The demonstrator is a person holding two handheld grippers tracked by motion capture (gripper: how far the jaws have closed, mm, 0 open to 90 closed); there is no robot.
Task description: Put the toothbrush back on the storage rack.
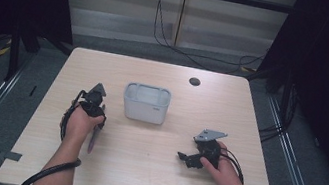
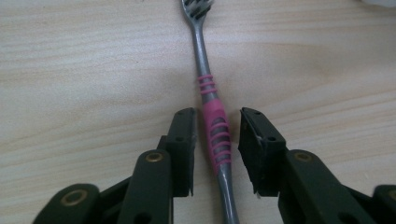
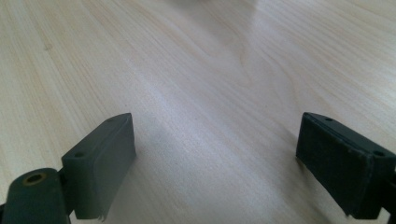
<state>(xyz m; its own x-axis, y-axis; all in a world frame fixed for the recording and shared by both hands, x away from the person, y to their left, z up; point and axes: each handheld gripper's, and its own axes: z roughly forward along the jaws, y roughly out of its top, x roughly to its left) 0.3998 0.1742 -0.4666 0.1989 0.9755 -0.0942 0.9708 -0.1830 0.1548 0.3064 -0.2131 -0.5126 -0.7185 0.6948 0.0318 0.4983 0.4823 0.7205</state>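
High view: left gripper (image 1: pixel 97 121) sits over the toothbrush (image 1: pixel 93 140) at 8 o'clock from the bin (image 1: pixel 146 102). Left gripper view: jaws flank the toothbrush (image 2: pixel 215 135), not quite pinching. Right gripper view: right gripper (image 3: pixel 215 163) spread wide over the table (image 3: pixel 196 79).

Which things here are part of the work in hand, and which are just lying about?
In the job:
grey toothbrush with a pink grip
left gripper, jaws either side of that grip

Lying about:
white plastic rectangular tub
right gripper, open over bare wooden table
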